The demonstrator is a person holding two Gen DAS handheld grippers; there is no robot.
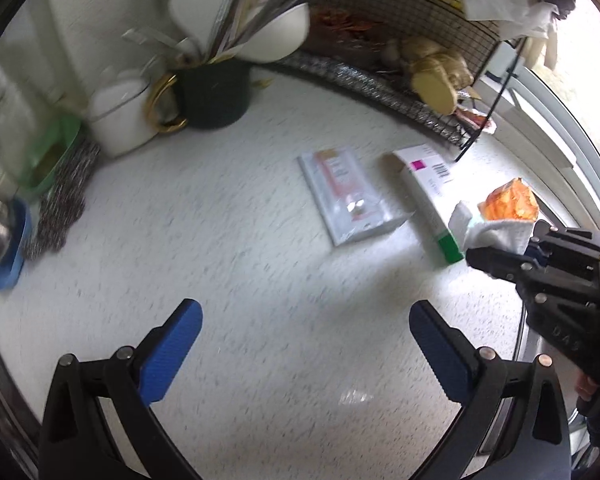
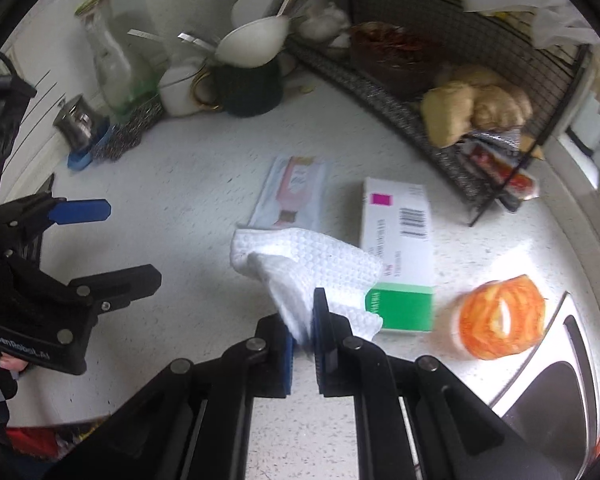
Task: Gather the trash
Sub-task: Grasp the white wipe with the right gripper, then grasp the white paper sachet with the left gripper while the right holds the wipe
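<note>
The right gripper (image 2: 306, 344) is clenching the crumpled white paper towel (image 2: 312, 268) (the long white-and-green carton (image 2: 400, 256) is lying just beyond), the left gripper (image 1: 306, 354) gaping empty.

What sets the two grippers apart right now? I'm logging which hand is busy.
The right gripper is shut on a white paper towel; the left gripper stands open with nothing between its pads. The right carries trash; the left hangs over bare countertop. Both are black with blue pads and point downward.
</note>
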